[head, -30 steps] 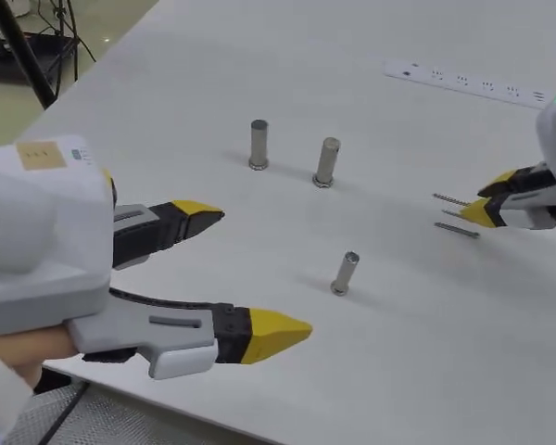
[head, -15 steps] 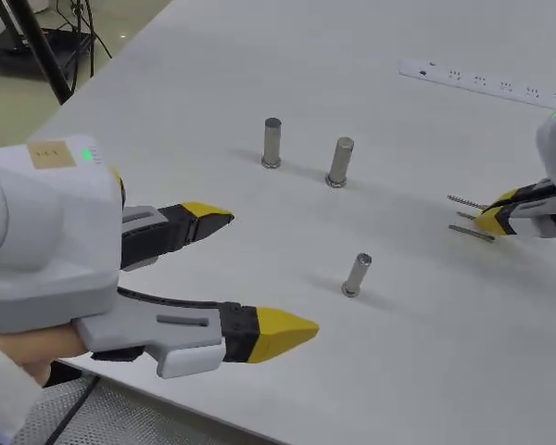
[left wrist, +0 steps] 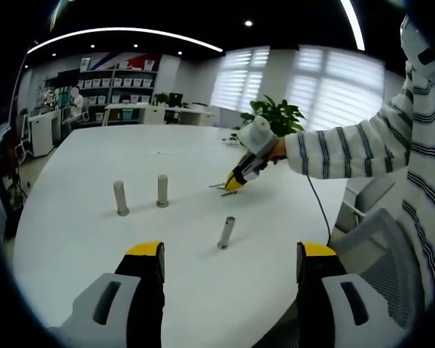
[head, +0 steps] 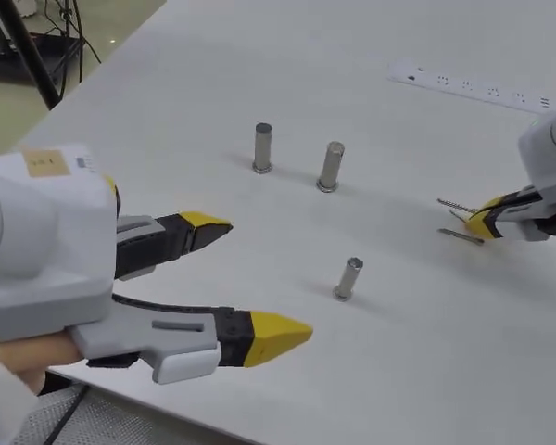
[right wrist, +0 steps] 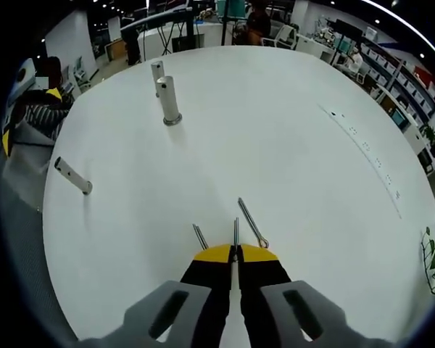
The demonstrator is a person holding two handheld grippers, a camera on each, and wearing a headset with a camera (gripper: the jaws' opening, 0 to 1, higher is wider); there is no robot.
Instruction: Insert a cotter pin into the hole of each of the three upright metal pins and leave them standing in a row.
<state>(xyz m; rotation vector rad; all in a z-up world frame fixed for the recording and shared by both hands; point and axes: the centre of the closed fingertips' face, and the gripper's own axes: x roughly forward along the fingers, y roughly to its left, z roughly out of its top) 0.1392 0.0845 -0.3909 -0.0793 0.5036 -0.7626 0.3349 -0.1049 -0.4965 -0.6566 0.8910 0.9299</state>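
Three upright metal pins stand on the white table: a far-left pin (head: 260, 148), a far-right pin (head: 330, 167) and a nearer pin (head: 347, 278). My left gripper (head: 250, 278) hovers open at the near left, short of the nearer pin (left wrist: 225, 232), with nothing between its jaws. At the right, my right gripper (head: 482, 222) is down at the table, shut on a cotter pin (right wrist: 235, 232) that sticks out from its tips. Two more cotter pins lie beside it, one to the left (right wrist: 200, 236) and one to the right (right wrist: 252, 222).
A white power strip (head: 468, 85) lies along the far right of the table. The table's near edge (head: 167, 408) runs just under my left gripper. A person's striped sleeve (left wrist: 348, 152) holds the right gripper. Stand legs (head: 18, 46) are on the floor at far left.
My right gripper's jaws, apart a second ago, have closed on the middle cotter pin. The left gripper has stayed open in place. The head camera shifted slightly.
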